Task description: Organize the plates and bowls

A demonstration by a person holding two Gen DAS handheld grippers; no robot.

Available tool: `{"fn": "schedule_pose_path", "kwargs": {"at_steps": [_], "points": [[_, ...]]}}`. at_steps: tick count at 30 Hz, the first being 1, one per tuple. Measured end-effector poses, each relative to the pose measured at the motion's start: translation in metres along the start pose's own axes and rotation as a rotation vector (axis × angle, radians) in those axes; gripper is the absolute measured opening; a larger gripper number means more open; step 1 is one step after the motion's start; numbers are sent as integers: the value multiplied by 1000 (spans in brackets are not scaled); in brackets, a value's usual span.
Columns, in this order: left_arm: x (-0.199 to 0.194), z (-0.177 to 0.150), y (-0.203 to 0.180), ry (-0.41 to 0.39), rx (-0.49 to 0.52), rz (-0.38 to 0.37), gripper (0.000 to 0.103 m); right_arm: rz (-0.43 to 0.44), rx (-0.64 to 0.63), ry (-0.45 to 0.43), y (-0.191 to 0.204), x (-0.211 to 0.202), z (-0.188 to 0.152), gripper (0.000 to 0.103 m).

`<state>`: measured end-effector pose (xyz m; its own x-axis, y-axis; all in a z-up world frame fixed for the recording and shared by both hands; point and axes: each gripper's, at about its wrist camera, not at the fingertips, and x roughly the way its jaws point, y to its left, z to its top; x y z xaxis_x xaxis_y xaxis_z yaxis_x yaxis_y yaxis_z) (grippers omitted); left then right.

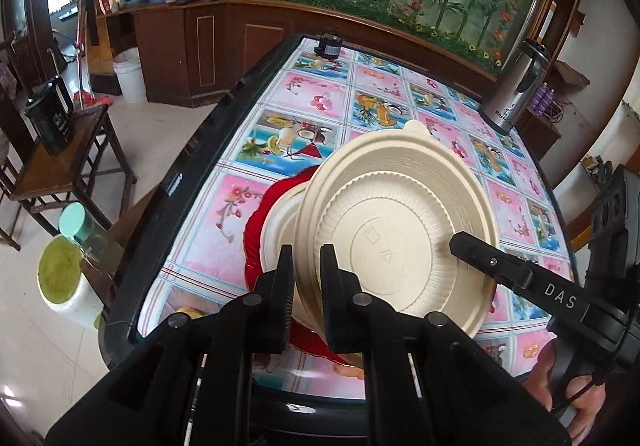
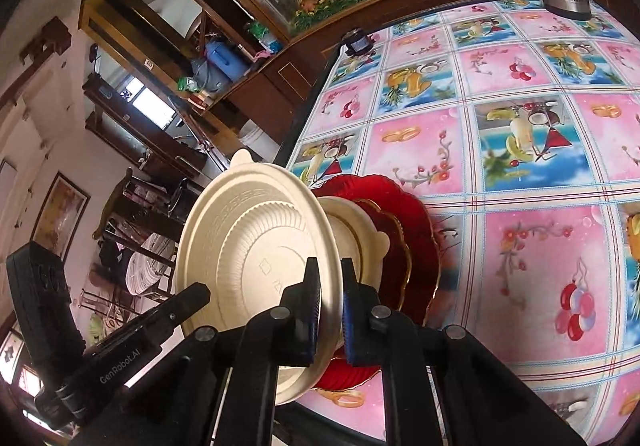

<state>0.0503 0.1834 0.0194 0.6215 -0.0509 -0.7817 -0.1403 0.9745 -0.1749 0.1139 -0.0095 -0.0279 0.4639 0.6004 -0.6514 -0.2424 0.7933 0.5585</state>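
Beige pulp-fibre bowl (image 1: 396, 234), matte, round, with a fluted ring around a flat base and a small tab on the rim; held tilted on edge, underside facing the cameras, raised above the red plate (image 1: 256, 230). Red plate is glossy, scalloped and translucent like glass, with a gilt edge visible in the right wrist view (image 2: 404, 242); it lies flat on the bench (image 1: 224, 214), near the bench's front edge. A second beige bowl (image 1: 280, 230) of the same matte fibre sits on the red plate, just behind the tilted one. Left gripper (image 1: 306, 286): black ribbed fingers pinch the tilted bowl's rim, one on each side of the wall. Right gripper (image 2: 330, 306): fingers with blue ribbed pads likewise clamp the rim of the same bowl (image 2: 256, 262). Bench is covered in shiny oilcloth, a grid of pink and blue fruit-print squares. Far beyond the red plate, at the bench's back, a brushed steel thermos jug (image 1: 516, 86) stands upright.
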Motion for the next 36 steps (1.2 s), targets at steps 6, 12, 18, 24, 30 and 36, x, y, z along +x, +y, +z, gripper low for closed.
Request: {"fn": "schedule_pose_path", "kwargs": {"at_steps": [6,12,18,24,30,36], "points": [[-1,0,-2,-34,28,38,9,0,-2,-11,2,0,2,8],[5,1,4,-37,21,51,9,-3,-3,-4,3,10,3,8],[12,2,10,-26,15,53,9,-17,1,9,2,25,3,9],[19,4,13,-22,18,55,9,-31,3,22,1,38,3,9],[27,6,16,-13,19,58,9,-39,8,32,-1,46,4,9],[31,8,18,-10,19,67,9,-43,6,36,0,51,5,9]]}}
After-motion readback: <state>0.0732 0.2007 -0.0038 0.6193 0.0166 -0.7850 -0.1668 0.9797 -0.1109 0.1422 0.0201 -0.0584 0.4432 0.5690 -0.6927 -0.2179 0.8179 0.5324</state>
